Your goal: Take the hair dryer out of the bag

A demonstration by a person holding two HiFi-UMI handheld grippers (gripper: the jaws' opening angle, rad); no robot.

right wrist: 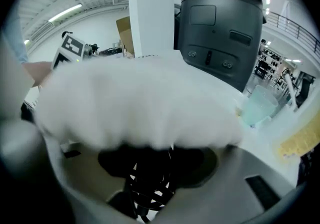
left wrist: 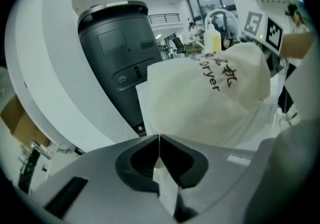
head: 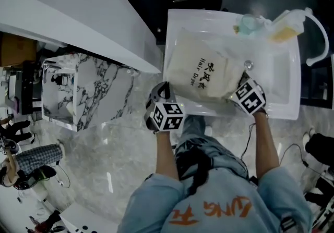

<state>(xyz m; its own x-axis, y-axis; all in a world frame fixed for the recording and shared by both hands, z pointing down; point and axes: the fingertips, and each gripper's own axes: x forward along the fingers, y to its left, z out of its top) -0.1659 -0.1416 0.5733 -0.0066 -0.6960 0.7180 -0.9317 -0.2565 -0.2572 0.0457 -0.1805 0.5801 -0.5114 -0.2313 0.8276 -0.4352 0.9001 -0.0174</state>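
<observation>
A cream cloth bag (head: pixel 201 73) printed "Hair Dryer" lies in a white basin (head: pixel 284 108). My left gripper (head: pixel 167 87) is at the bag's near left corner. In the left gripper view the jaws (left wrist: pixel 159 140) are shut on a fold of the bag's cloth (left wrist: pixel 210 102). My right gripper (head: pixel 243 81) is at the bag's right end. In the right gripper view the bag (right wrist: pixel 135 102) bulges over the gripper (right wrist: pixel 152 168). A black hair dryer part with a coiled cord (right wrist: pixel 147 188) sits gripped between the jaws. The rest of the hair dryer is hidden in the bag.
A white tap (head: pixel 319 39), a yellowish bottle (head: pixel 284 31) and a pale green cup (head: pixel 250 23) stand at the basin's far edge. A dark grey bin-like unit (left wrist: pixel 117 57) stands behind the basin. A marble-patterned cabinet (head: pixel 88 91) is to the left.
</observation>
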